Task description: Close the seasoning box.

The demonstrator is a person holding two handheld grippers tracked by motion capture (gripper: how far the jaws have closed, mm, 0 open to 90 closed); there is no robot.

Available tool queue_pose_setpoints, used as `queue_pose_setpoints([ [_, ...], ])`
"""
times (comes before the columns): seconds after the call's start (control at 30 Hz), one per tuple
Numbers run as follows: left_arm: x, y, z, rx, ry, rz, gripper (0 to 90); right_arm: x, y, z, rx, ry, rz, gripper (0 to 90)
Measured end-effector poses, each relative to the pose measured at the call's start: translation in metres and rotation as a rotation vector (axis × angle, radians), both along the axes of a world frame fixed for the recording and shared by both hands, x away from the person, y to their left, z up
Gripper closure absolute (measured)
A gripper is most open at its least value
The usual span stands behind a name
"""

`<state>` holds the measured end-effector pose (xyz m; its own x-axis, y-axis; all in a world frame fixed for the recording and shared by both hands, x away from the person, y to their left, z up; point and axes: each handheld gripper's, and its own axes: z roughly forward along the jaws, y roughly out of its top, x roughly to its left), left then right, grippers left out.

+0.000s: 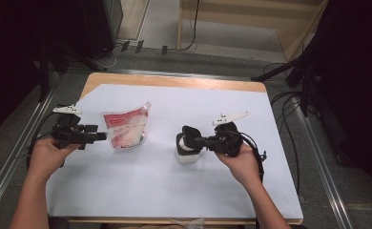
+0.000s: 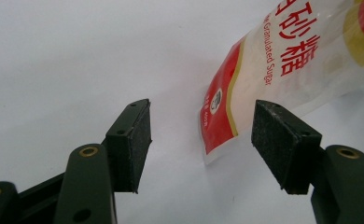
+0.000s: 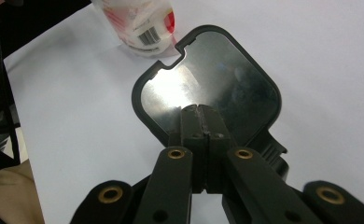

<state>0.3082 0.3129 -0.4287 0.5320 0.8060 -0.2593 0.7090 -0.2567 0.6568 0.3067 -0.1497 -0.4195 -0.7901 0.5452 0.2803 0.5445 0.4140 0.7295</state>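
**Inspector A:** High view first. The sugar pouch (image 1: pixel 125 129) stands upright on the white sheet (image 1: pixel 174 191). The left gripper (image 1: pixel 97 136) is just to the left of the pouch, level, with its jaws partly apart and nothing in them. To the right of the pouch, well apart from it, is the white container (image 1: pixel 186 153). Its black lid (image 1: pixel 190 133) is raised, and the right gripper (image 1: pixel 197 141) has hold of it.

**Inspector B:** The hazard there?

**Inspector A:** The container is small and nothing steadies it. If the lid is hinged to it, a sideways pull could tip it or drag it toward the pouch.

**Inspector B:** Left gripper view?

**Inspector A:** The pouch (image 2: pixel 245 88) has its lower corner in line with the gap. The pads (image 2: pixel 140 140) stand clear of it, with no contact made. Closing on that thin seam alone could crumple the film or push the pouch over. I cannot tell whether its top is sealed, so a spill is possible.

**Inspector B:** Right gripper view?

**Inspector A:** The right gripper (image 3: pixel 201 122) has its jaws pressed together on the near edge of the lid (image 3: pixel 217 79), whose shiny inner face looks toward the camera. The pouch (image 3: pixel 138 23) is beyond the lid. The bite is narrow and the surface is smooth, so the lid may pivot or slip out under any twist.
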Motion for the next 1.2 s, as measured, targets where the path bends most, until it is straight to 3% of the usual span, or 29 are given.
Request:
queue_pose_setpoints([
  [0.5,0.000,0.000,-0.002,0.008,0.004,-0.006,39.4,-0.002,0.017,-0.008,-0.035,0.006,0.038,90.0],
  [0.77,-0.001,0.000,-0.002,0.008,0.007,-0.004,39.4,-0.001,0.011,-0.004,-0.008,-0.024,0.027,74.9],
  [0.97,0.000,0.001,-0.002,0.015,0.018,-0.004,39.5,0.001,-0.006,0.001,0.026,-0.058,-0.026,58.5],
  [1.2,0.000,0.001,-0.002,0.011,0.018,-0.003,39.3,0.008,-0.030,-0.003,0.046,-0.114,-0.091,47.7],
])
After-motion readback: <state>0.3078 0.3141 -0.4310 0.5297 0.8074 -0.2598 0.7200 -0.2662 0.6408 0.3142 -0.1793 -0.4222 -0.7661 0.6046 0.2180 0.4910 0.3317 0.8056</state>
